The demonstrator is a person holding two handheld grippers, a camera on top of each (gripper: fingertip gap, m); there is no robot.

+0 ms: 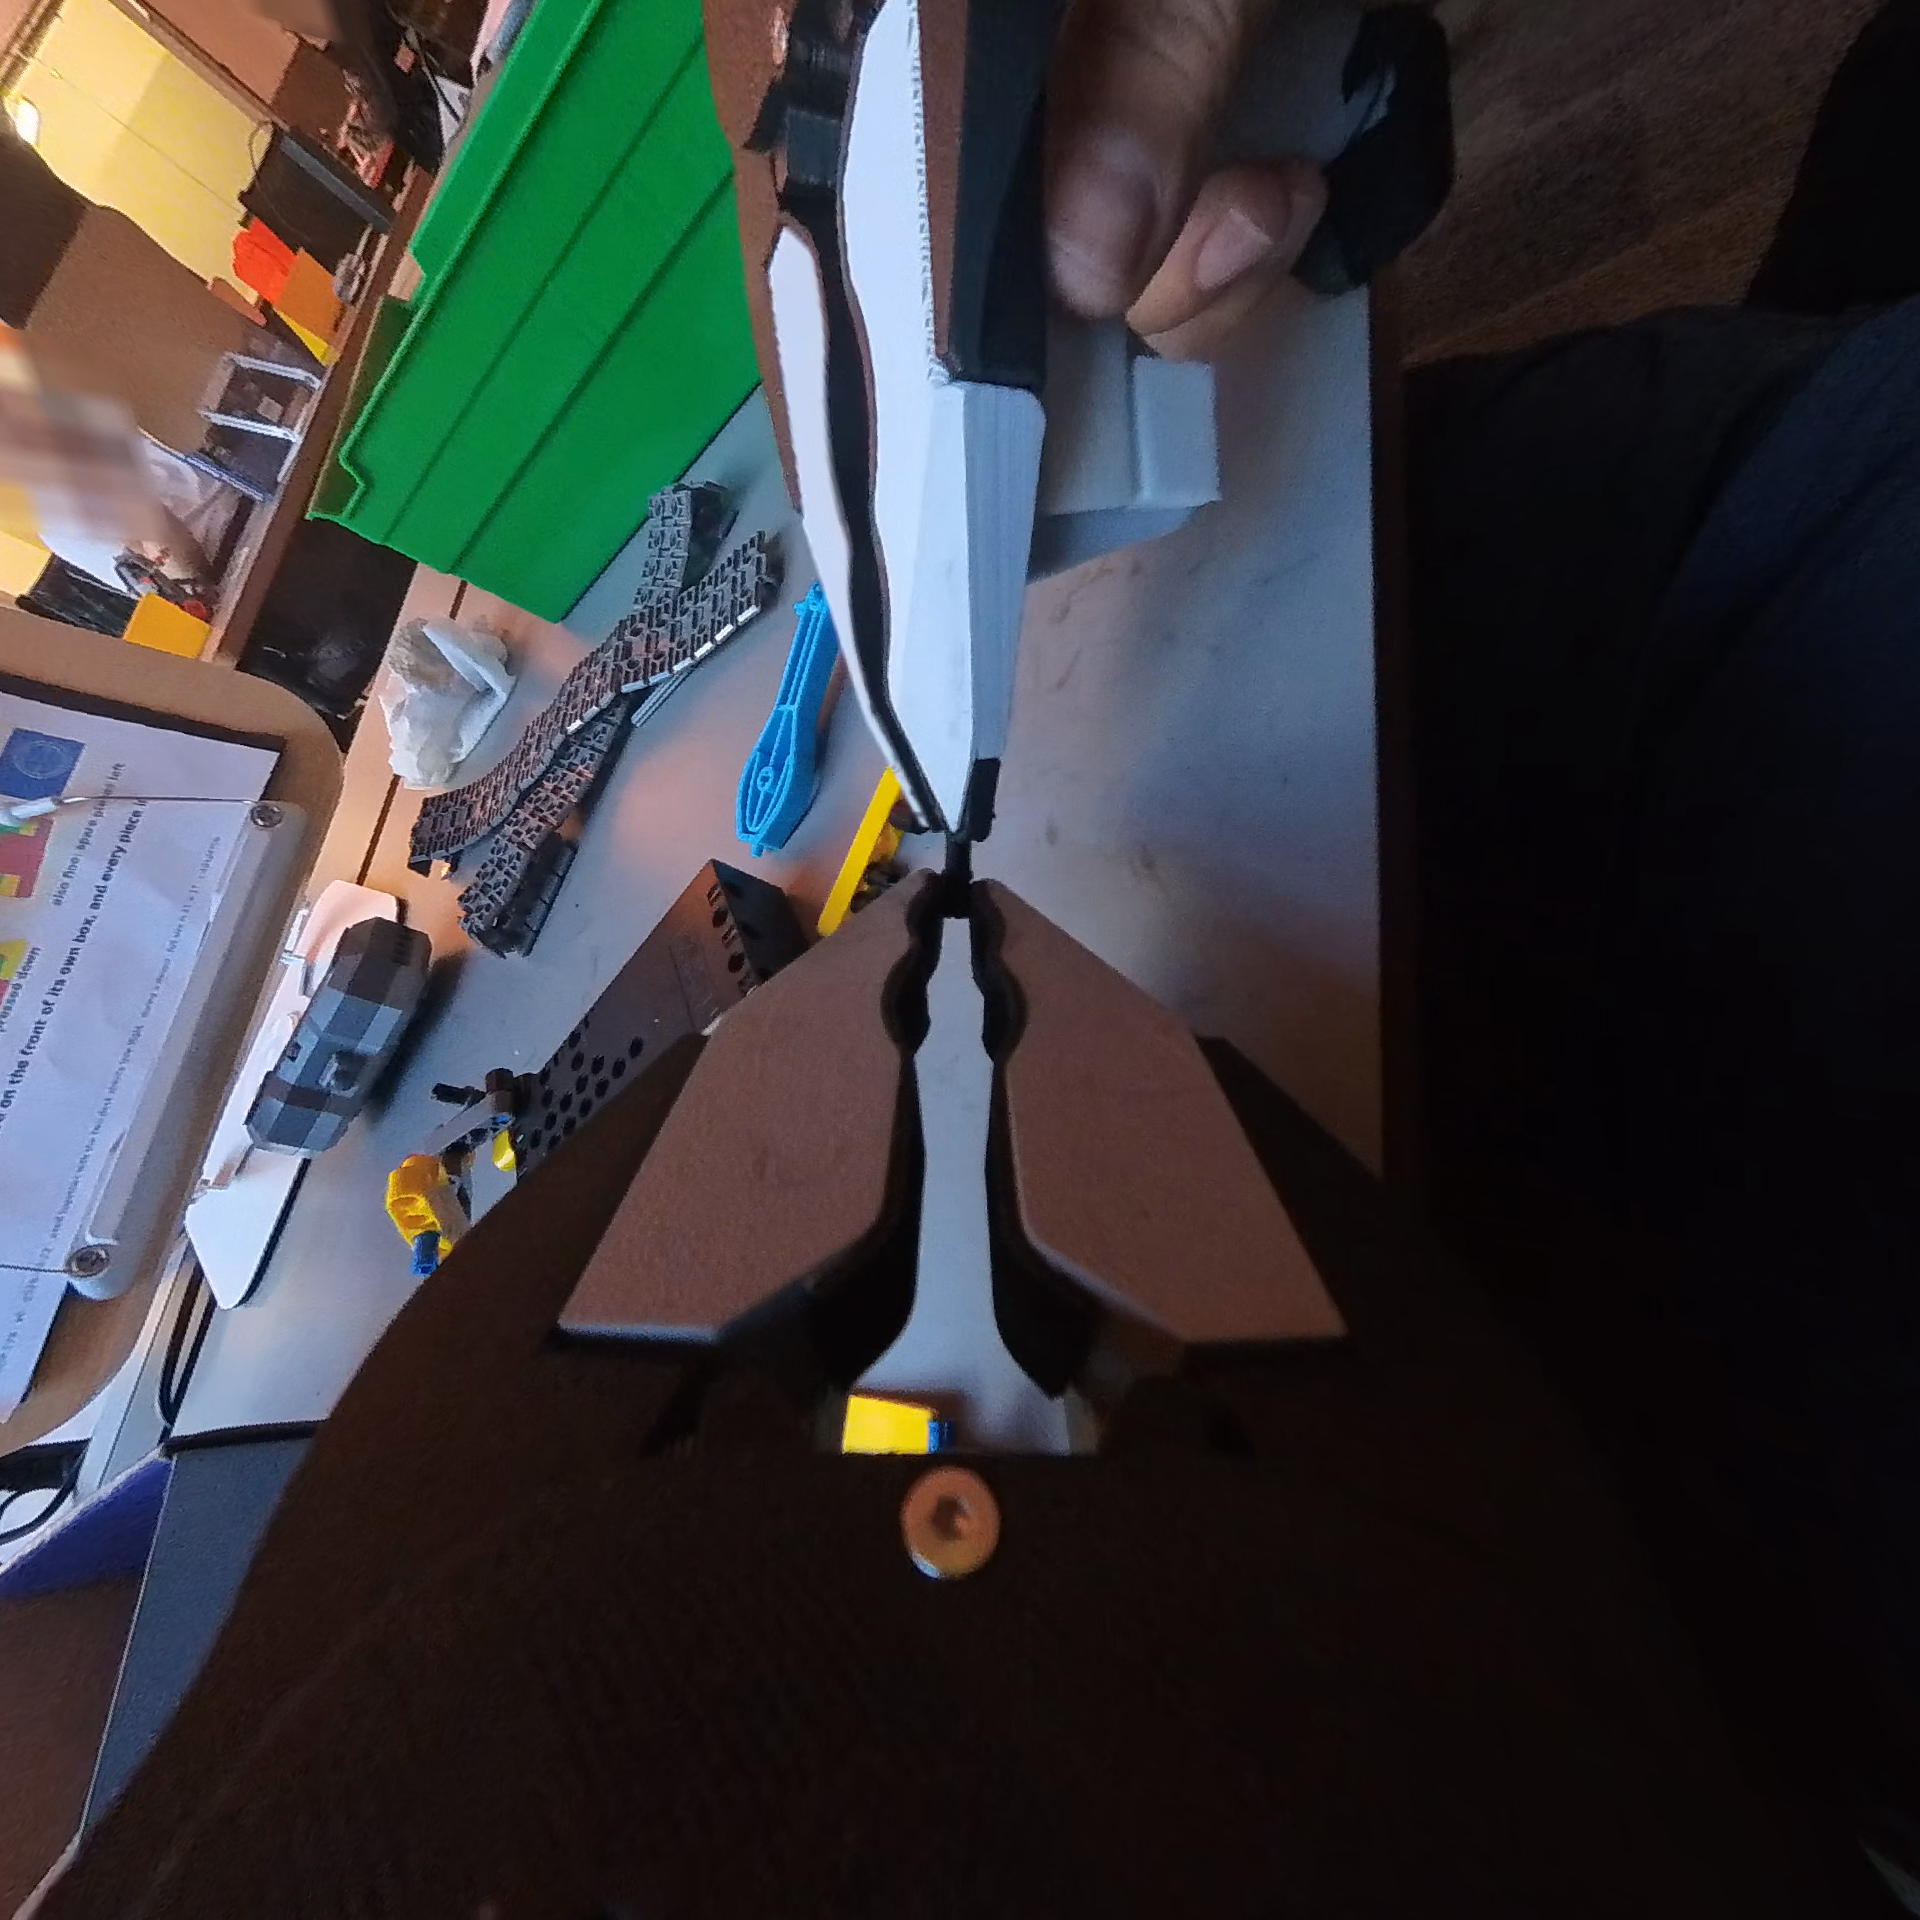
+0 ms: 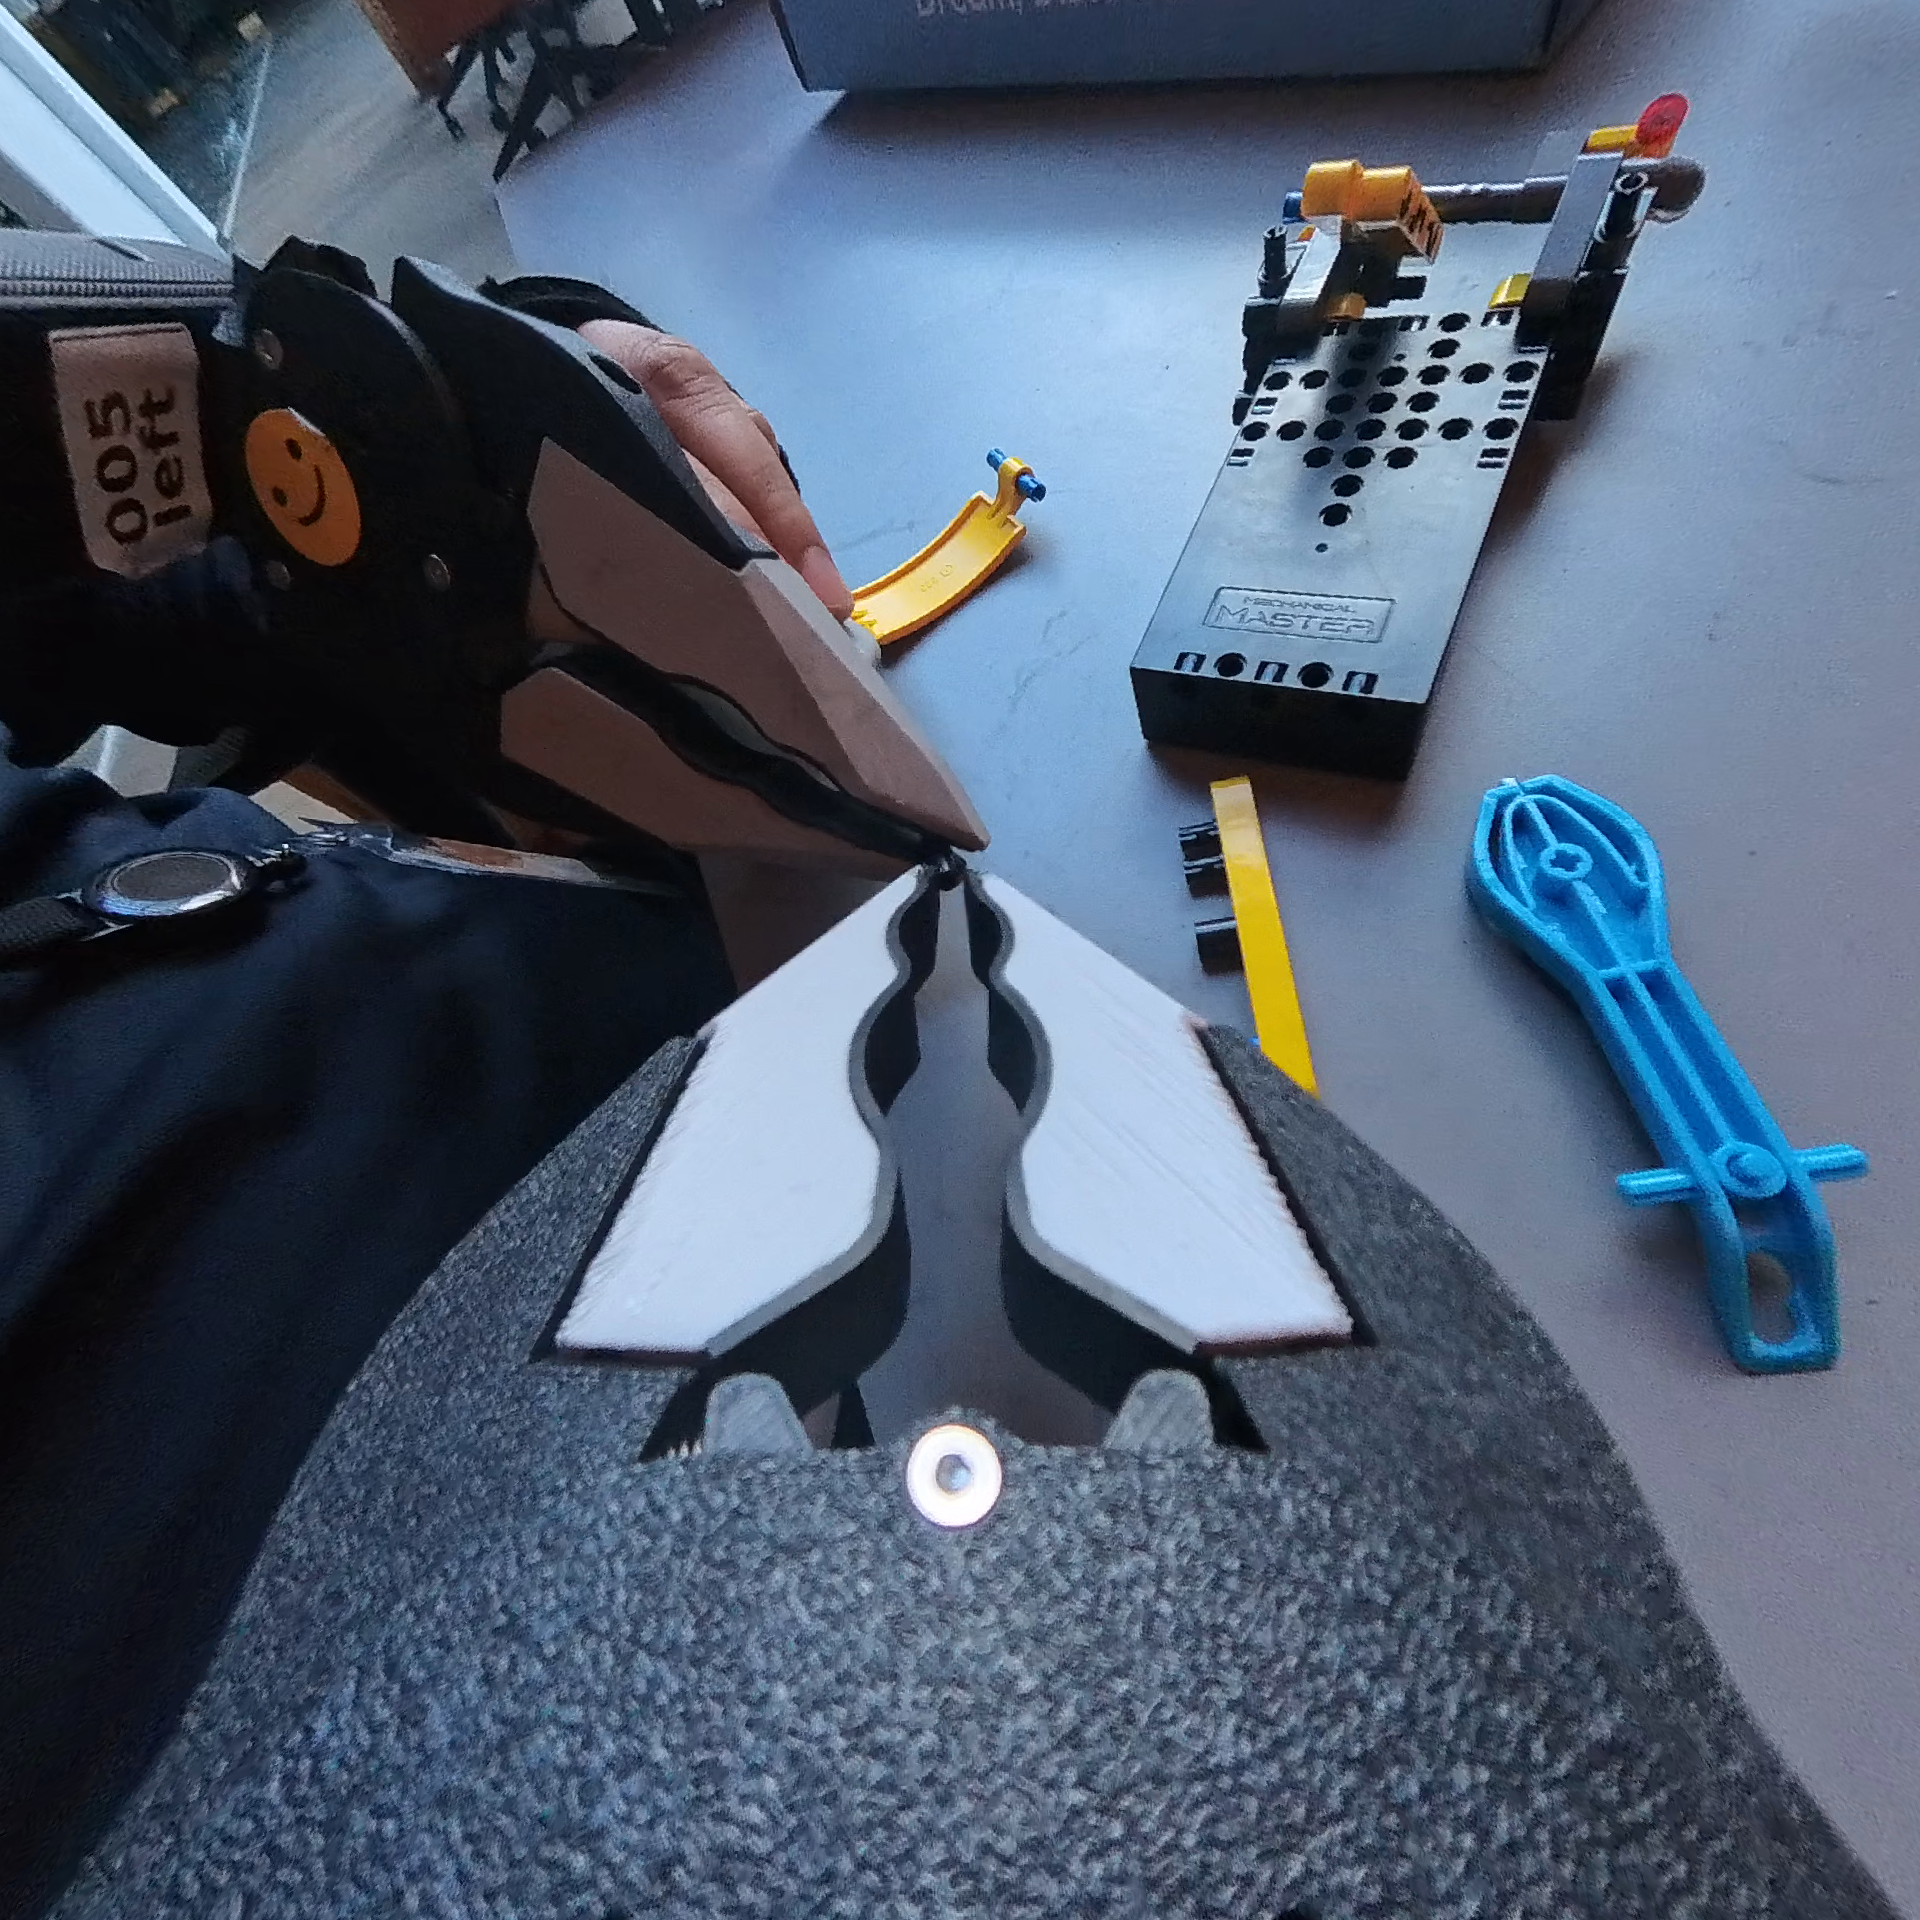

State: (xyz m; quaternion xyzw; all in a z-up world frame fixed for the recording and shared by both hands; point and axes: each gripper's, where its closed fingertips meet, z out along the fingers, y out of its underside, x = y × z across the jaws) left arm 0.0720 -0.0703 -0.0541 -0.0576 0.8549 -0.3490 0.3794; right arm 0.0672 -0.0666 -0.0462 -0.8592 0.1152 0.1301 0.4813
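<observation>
Black and tiny, a small peg is pinched tip to tip by both grippers: right gripper from six o'clock, left gripper from ten, jaws pressed together. At two o'clock lie a yellow strip, blue tool and black perforated block on the grey table.
</observation>
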